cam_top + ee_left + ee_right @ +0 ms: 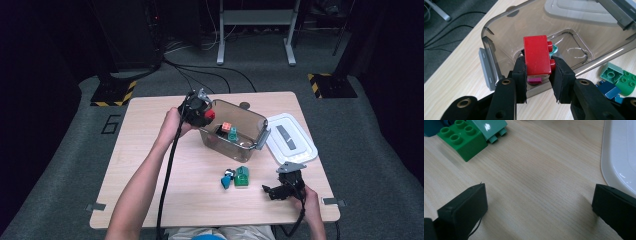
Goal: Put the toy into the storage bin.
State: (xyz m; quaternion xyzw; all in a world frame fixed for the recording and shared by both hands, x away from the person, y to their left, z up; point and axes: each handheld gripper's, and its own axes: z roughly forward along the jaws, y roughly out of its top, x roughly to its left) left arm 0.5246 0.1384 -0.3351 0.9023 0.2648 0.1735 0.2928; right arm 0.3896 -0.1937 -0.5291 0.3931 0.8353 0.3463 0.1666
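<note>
Left gripper [537, 71] fingers clamp a red brick [537, 55] over the clear bin [250, 120]. Right gripper [539, 205] fingers spread wide, empty, apparently resting on the worktop [544, 165].

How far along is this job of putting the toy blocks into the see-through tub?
Partway. An orange block and a teal one already lie in the smoky clear plastic tub. The left claw grips a red studded plastic block above the tub. Green and blue blocks wait on the table; the right claw rests open.
</note>
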